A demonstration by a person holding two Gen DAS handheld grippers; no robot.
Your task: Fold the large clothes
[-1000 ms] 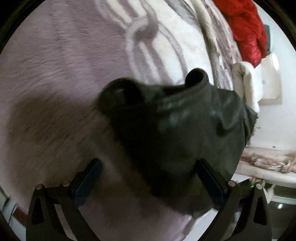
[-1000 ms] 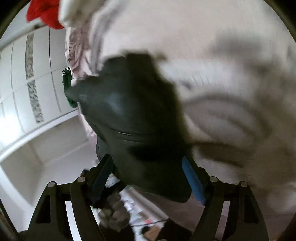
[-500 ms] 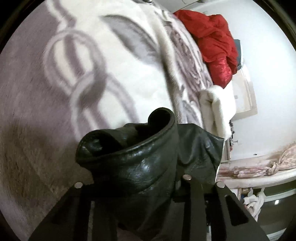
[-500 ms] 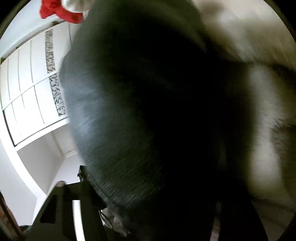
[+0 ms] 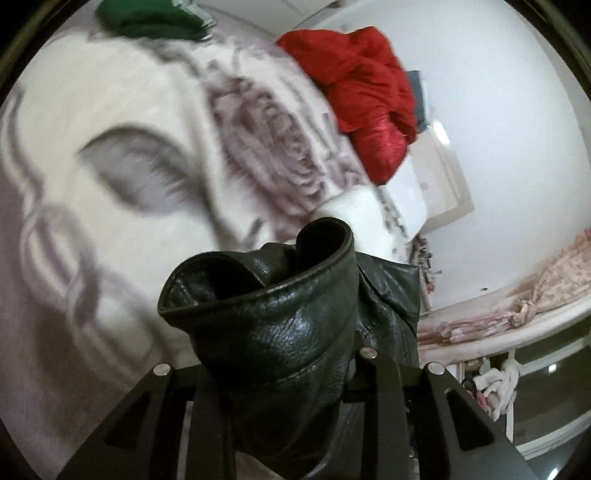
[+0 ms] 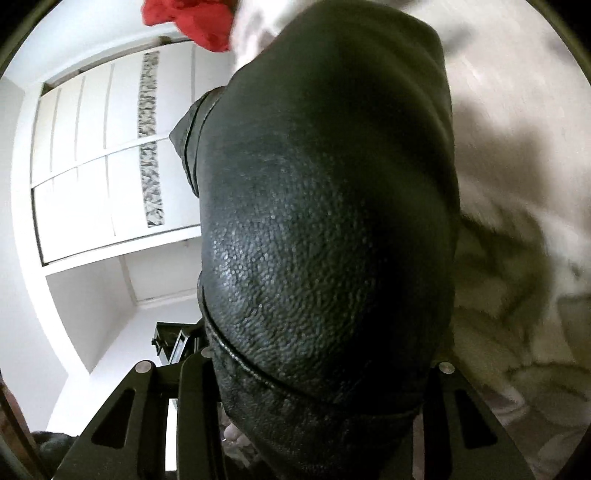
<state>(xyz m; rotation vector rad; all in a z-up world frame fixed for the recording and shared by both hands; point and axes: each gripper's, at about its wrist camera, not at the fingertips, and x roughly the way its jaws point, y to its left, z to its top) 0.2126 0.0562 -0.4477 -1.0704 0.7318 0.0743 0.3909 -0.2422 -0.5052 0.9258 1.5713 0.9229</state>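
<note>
A black leather garment is bunched in my left gripper, whose fingers are shut on it; a rolled hem stands up in front of the camera. In the right wrist view the same black leather fills most of the frame and lies pinched in my right gripper, which is shut on it. Both grippers hold the garment above a white and lilac patterned blanket. The fingertips of both grippers are hidden by leather.
A red garment lies heaped at the far side of the bed, and a green one at the top. A white wardrobe stands to the left in the right wrist view. A pink draped bench is at the right.
Both grippers closed on the leather garment and lifted it. The views tilted up, bringing the red heap and wardrobe more into sight.
</note>
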